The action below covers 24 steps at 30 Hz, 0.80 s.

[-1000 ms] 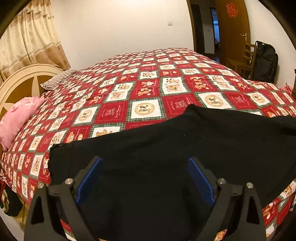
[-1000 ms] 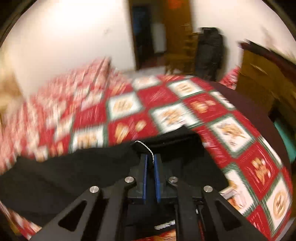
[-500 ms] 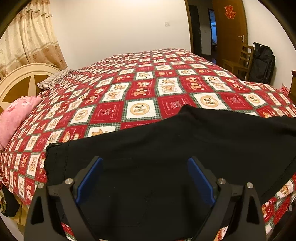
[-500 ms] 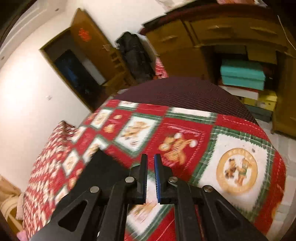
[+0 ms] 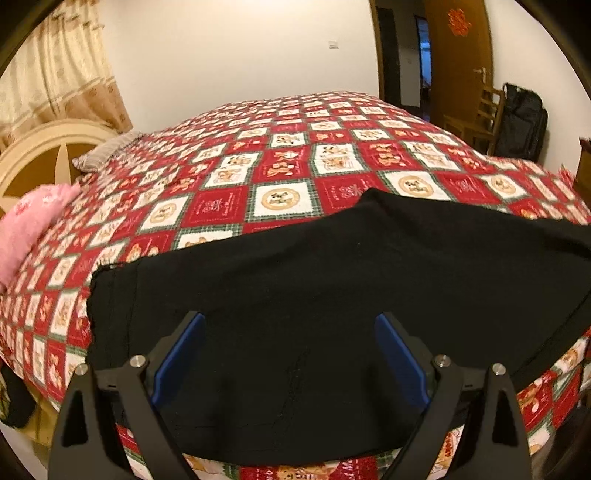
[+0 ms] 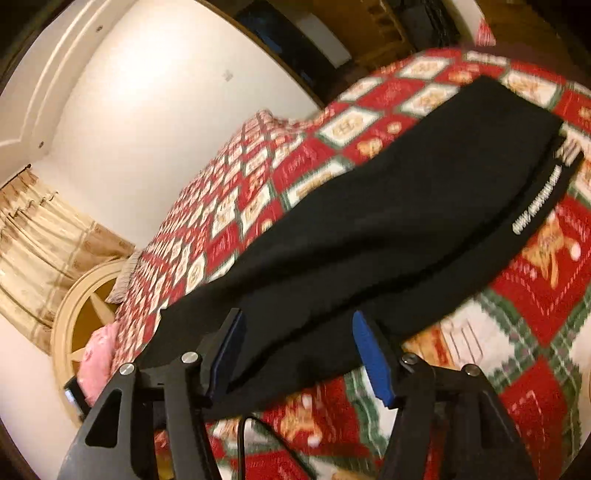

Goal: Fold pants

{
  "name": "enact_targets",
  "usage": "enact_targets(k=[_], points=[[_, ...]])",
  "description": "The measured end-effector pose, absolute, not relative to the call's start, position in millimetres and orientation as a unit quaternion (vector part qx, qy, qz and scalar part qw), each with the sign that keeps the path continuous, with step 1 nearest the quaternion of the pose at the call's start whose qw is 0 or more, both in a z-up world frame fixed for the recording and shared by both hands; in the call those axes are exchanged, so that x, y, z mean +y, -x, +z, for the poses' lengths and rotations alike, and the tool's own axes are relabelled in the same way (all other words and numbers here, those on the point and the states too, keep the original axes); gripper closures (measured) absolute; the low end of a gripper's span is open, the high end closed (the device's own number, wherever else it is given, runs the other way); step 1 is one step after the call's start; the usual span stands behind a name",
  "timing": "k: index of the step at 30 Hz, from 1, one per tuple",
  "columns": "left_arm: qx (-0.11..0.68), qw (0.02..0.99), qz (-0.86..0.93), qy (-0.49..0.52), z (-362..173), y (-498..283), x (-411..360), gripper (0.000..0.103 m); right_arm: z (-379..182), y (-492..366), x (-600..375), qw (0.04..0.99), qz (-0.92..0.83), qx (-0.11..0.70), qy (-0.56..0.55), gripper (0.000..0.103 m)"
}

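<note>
Mid-fold, I'd say: 1 pair black pants point(image 5: 332, 295) lies flat along near edge of the bed point(image 5: 295, 166), 2 claws over it w/ nothing pinched, left gripper point(image 5: 290, 354) spread wide, right gripper point(image 6: 297, 354) just been opening, fabric loose between its jaws, so next = regrip an end & fold across.

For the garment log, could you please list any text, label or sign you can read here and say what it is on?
White lettering along the black pants: too blurred to read.
Red paper sign on the wooden door: an ornament, not legible as words.
Small script on the red squares of the bedspread: too small to read.
</note>
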<state>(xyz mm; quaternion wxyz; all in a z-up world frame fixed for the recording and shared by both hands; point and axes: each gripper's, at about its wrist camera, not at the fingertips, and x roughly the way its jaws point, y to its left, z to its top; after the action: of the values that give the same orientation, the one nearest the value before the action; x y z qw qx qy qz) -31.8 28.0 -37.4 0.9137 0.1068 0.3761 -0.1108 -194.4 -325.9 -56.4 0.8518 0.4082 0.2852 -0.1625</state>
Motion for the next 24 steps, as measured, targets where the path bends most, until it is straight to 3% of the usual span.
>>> enact_targets(k=[2, 4, 9, 11, 12, 24], points=[[0.376, 0.914, -0.111, -0.105, -37.3, 31.6, 28.6, 0.008, -57.0, 185.9, -327.9, 0.850, -0.167, 0.286, -0.410, 0.042], [0.370, 0.916, -0.111, -0.110, -36.0, 34.0, 27.4, 0.008, -56.7, 180.6, -328.4, 0.850, -0.162, 0.290, -0.410, 0.057], [0.369, 0.915, -0.116, -0.114, -37.0, 37.7, 23.0, 0.008, -67.7, 171.3, -334.2, 0.842, -0.139, 0.286, -0.436, 0.075], [0.370, 0.914, -0.120, -0.114, -36.4, 39.1, 21.2, 0.008, -70.1, 168.8, -328.1, 0.842, -0.127, 0.284, -0.441, 0.086], [0.369, 0.914, -0.122, -0.114, -36.1, 39.9, 21.1, 0.008, -69.7, 167.1, -325.9, 0.845, -0.123, 0.286, -0.436, 0.099], [0.358, 0.914, -0.141, -0.127, -32.5, 47.4, 12.5, 0.008, -56.9, 204.0, -303.9, 0.853, -0.117, 0.310, -0.403, 0.100]])
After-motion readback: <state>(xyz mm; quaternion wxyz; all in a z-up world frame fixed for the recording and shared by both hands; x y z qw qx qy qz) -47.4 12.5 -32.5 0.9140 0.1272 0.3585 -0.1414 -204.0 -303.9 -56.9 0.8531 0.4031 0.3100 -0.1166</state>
